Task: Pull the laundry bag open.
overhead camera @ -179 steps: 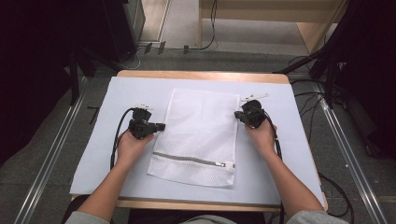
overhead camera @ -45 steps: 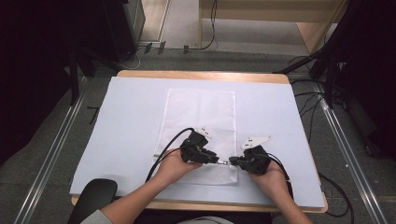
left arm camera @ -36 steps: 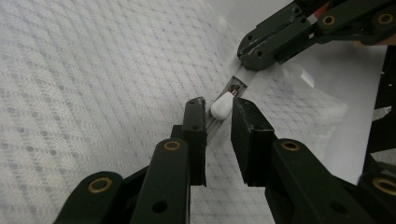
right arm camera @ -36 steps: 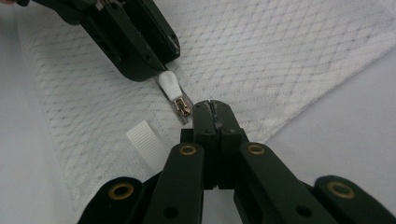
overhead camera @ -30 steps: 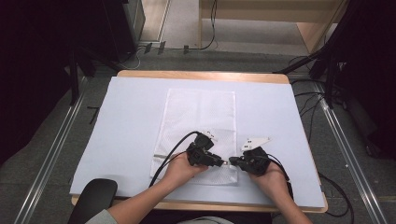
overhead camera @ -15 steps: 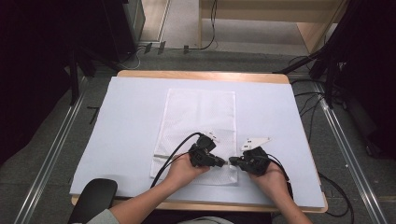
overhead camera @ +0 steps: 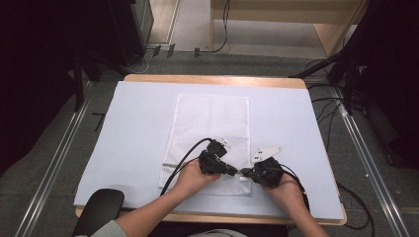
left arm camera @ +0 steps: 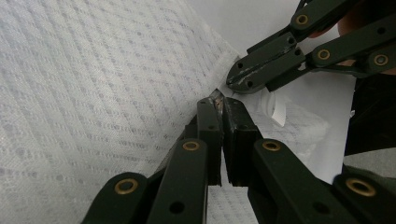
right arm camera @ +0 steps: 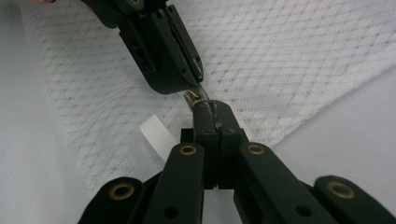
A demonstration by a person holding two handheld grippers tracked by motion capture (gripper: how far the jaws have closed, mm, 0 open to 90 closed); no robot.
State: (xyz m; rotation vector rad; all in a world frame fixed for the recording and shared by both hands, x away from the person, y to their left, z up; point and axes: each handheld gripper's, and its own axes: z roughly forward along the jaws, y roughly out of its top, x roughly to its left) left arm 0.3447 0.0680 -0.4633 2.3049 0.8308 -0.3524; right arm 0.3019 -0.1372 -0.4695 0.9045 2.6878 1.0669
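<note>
So the white mesh laundry bag (overhead camera: pixel 210 133) lies flat mid-table. At the bag's near right corner, both grippers meet tip to tip: left gripper (overhead camera: pixel 236 172) just clamped on the zipper pull (right arm camera: pixel 192 97), right gripper (overhead camera: pixel 245 173) pinching the bag's edge.

The mesh bag (overhead camera: pixel 210 138) lies flat on the sheet (overhead camera: pixel 133 133) that covers the counter (overhead camera: pixel 212 79). Both tools meet tip to tip at the bag's near right corner, left tool (overhead camera: pixel 236 172) left of right tool (overhead camera: pixel 245 173).
</note>
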